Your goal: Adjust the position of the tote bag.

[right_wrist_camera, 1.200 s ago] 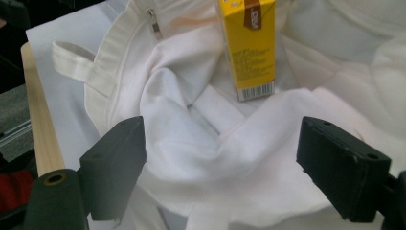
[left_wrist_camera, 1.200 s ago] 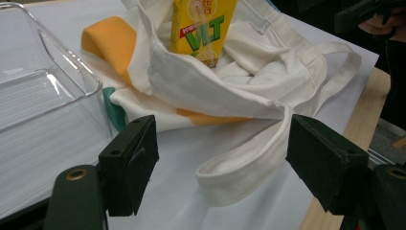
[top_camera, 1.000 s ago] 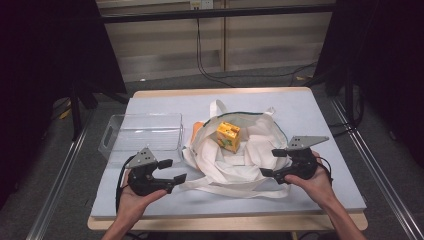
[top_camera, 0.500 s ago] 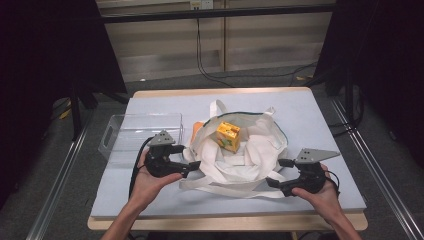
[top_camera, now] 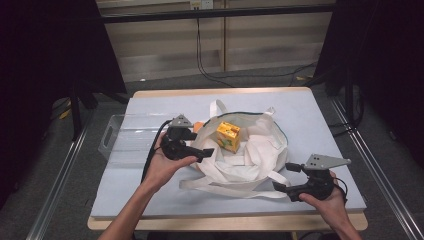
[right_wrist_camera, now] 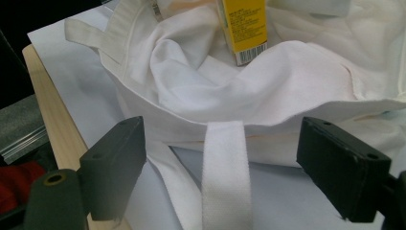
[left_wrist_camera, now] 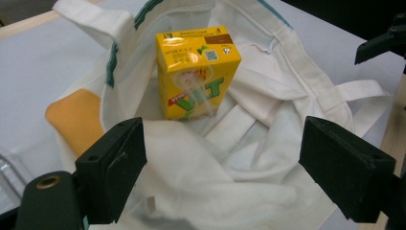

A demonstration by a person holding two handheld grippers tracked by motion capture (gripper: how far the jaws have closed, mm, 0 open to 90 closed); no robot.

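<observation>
So going left to right: a clear plastic bin [top_camera: 125, 137] is sitting empty-looking at the left of the surface [top_camera: 320, 115]. Next the left gripper [top_camera: 206, 151] is hovering at the left rim of the white tote bag [top_camera: 250, 160], jaws spread wide after just opening, nothing pinched between them, only loose cloth under it. In the middle the yellow juice carton [top_camera: 228, 136] is standing upright inside the bag, with something orange [left_wrist_camera: 76, 117] peeking out beside the rim. The right gripper [top_camera: 279, 187] is lying released at the near right, lined up on the bag's strap [right_wrist_camera: 225, 172] without touching it. Looks like the packing part is done, and I'm guessing grabbing the handles is what's left
</observation>
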